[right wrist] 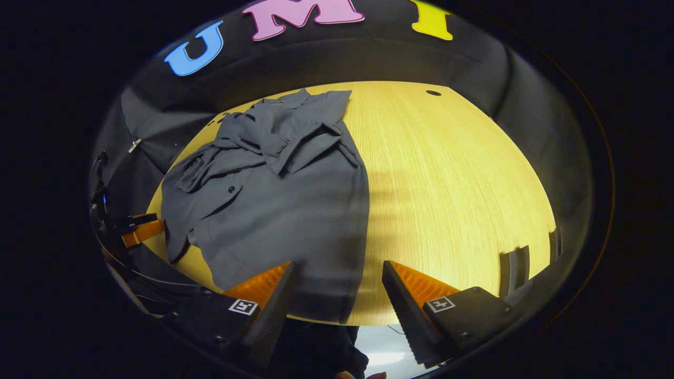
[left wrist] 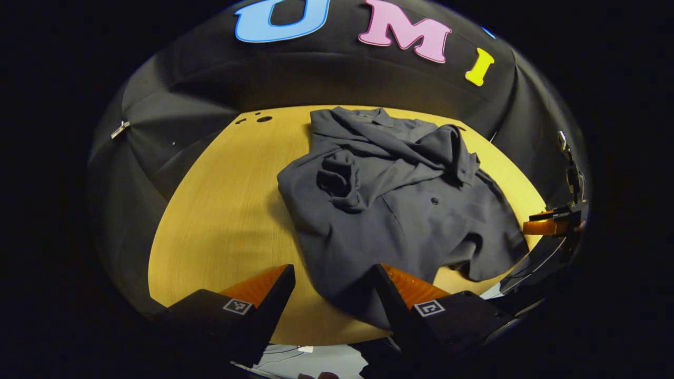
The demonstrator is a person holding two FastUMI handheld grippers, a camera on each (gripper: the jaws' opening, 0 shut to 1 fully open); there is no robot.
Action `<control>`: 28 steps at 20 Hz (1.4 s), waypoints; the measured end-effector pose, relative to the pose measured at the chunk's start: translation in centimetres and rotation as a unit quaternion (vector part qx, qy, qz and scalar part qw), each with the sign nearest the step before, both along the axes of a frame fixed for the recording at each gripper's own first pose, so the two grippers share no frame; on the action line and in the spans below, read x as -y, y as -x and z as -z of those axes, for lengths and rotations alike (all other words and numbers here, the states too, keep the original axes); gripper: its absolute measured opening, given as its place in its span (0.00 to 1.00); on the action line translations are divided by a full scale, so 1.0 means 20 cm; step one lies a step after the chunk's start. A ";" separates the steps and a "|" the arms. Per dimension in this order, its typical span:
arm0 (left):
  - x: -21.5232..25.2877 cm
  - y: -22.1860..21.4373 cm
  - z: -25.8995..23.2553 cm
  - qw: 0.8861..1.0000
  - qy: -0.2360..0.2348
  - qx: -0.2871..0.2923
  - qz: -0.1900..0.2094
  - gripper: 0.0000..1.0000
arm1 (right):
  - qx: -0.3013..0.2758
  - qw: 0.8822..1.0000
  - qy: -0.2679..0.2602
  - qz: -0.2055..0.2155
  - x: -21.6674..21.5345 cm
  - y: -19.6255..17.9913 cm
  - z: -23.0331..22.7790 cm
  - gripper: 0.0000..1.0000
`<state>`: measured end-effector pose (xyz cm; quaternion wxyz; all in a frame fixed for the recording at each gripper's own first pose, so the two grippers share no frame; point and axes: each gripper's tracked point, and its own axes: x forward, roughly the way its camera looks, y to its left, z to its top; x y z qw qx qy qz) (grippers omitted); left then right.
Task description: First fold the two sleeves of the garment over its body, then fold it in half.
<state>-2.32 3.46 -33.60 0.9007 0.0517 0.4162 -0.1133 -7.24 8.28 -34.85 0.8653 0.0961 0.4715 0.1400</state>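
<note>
I am viewing the dark grey button-front shirt (left wrist: pixel 400 210) lying on the yellow wood-grain worktop (left wrist: pixel 221 221), collar far, hem nearest me. Both the left gripper (left wrist: pixel 333 295) and right gripper (right wrist: pixel 337 295) are hovering open, empty, over that near hem.

Cloth-walled recording booth, wooden table (right wrist: pixel 447 173)

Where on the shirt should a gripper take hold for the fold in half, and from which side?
Judging by its pose, grip the shirt at its hem, from the near table edge: sleeves lie over the body, hem reaches the open right gripper.
</note>
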 end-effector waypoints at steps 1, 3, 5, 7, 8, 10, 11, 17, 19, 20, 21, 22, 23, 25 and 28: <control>0.01 -0.01 0.01 1.000 0.000 -0.004 0.006 0.95 | 0.000 1.000 0.010 -0.004 -0.01 -0.01 0.02 0.99; 0.05 -0.03 0.05 1.000 -0.010 -0.014 0.020 0.95 | 0.000 0.999 0.029 -0.015 -0.04 -0.01 0.05 0.99; 0.04 -0.03 0.12 0.999 -0.023 -0.031 0.026 0.95 | -0.001 0.998 0.049 -0.031 -0.07 -0.01 0.09 0.99; 0.03 -0.01 0.15 0.998 -0.036 -0.048 0.020 0.90 | -0.006 0.997 0.065 -0.035 -0.09 -0.02 0.15 0.99; 0.03 -0.03 0.16 0.998 -0.036 -0.045 0.022 0.99 | -0.025 0.997 0.065 -0.027 -0.08 0.00 0.15 1.00; 0.05 -0.02 0.16 0.998 -0.032 -0.045 0.019 0.90 | -0.029 0.997 0.068 -0.014 -0.07 0.00 0.14 1.00; 0.08 -0.03 0.16 0.998 -0.029 -0.034 0.036 0.88 | -0.017 0.998 0.063 -0.016 -0.08 -0.01 0.13 0.99; 0.18 -0.03 0.16 0.997 0.000 -0.061 0.044 0.07 | -0.010 0.992 0.065 -0.104 -0.21 0.00 0.12 0.06; 0.17 0.01 0.14 0.996 0.020 -0.077 0.034 0.06 | -0.018 0.996 0.035 -0.081 -0.20 0.00 0.12 0.06; 0.16 0.03 0.15 0.996 0.024 -0.083 0.032 0.06 | -0.025 0.997 0.026 -0.071 -0.19 0.02 0.11 0.05; 0.15 0.06 0.14 0.995 0.029 -0.088 0.031 0.06 | -0.028 0.997 0.018 -0.063 -0.17 0.04 0.11 0.05; 0.16 0.10 0.12 0.994 0.037 -0.095 0.032 0.06 | -0.031 0.998 0.012 -0.059 -0.15 0.07 0.10 0.05; 0.16 0.14 0.11 0.993 0.045 -0.104 0.032 0.06 | -0.031 0.998 0.009 -0.059 -0.13 0.08 0.08 0.05; 0.16 0.26 0.08 0.991 0.057 -0.118 0.035 0.06 | -0.027 0.997 0.003 -0.067 -0.09 0.13 0.02 0.05; 0.13 0.30 -0.01 0.990 0.069 -0.119 0.029 0.06 | -0.010 0.998 -0.017 -0.064 -0.05 0.21 -0.09 0.05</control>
